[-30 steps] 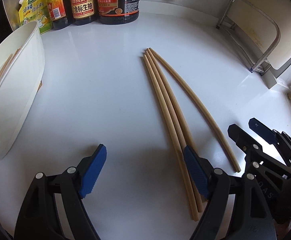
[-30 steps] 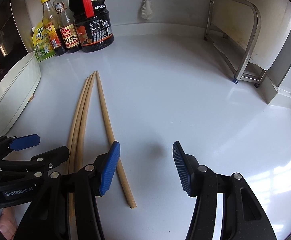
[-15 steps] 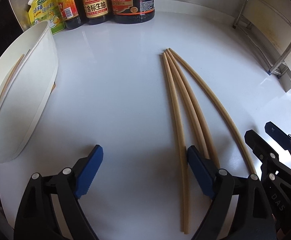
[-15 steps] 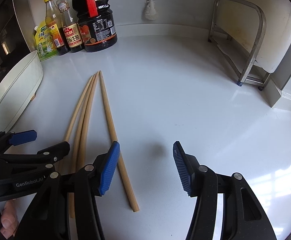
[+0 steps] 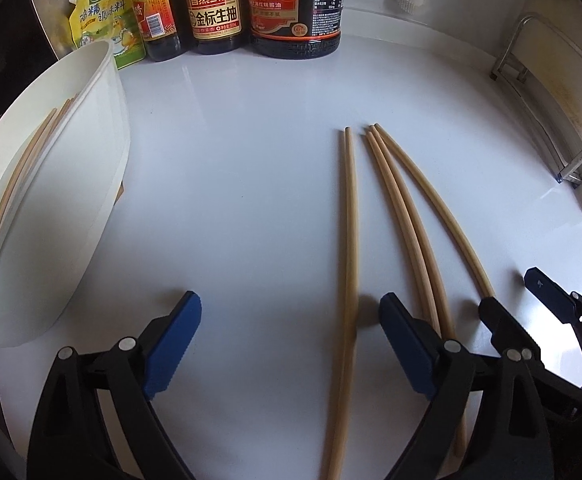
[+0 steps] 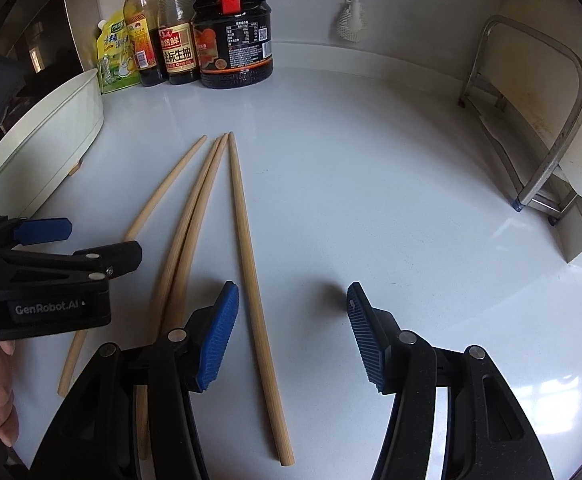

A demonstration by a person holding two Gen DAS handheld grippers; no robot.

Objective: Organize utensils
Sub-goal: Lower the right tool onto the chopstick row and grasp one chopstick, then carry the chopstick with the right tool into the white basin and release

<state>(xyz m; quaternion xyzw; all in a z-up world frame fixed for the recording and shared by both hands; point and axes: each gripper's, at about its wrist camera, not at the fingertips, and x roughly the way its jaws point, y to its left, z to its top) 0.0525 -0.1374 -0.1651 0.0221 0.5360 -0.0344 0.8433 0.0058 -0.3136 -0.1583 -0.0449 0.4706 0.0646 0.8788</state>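
Note:
Several long wooden chopsticks lie on the white counter. In the left wrist view one chopstick [image 5: 349, 240] lies apart, between the jaws of my open left gripper [image 5: 291, 332]; a close pair [image 5: 407, 224] and a curved outer one [image 5: 439, 212] lie to its right. My open, empty right gripper [image 6: 293, 328] straddles the rightmost chopstick [image 6: 251, 264]; the pair [image 6: 189, 228] and the separated one [image 6: 159, 196] lie to its left. A white utensil holder [image 5: 91, 184] on the left has chopsticks [image 5: 23, 168] inside.
Sauce bottles [image 5: 215, 4] and a yellow pouch [image 5: 99, 12] stand along the back wall. A metal rack [image 6: 547, 128] stands at the right with a white board. A brush [image 6: 351, 12] hangs on the back wall. The left gripper shows in the right wrist view [image 6: 51, 248].
The left gripper has shifted right and its right finger has pushed one chopstick away from the bundle; that chopstick now lies between its jaws. The right gripper barely moved.

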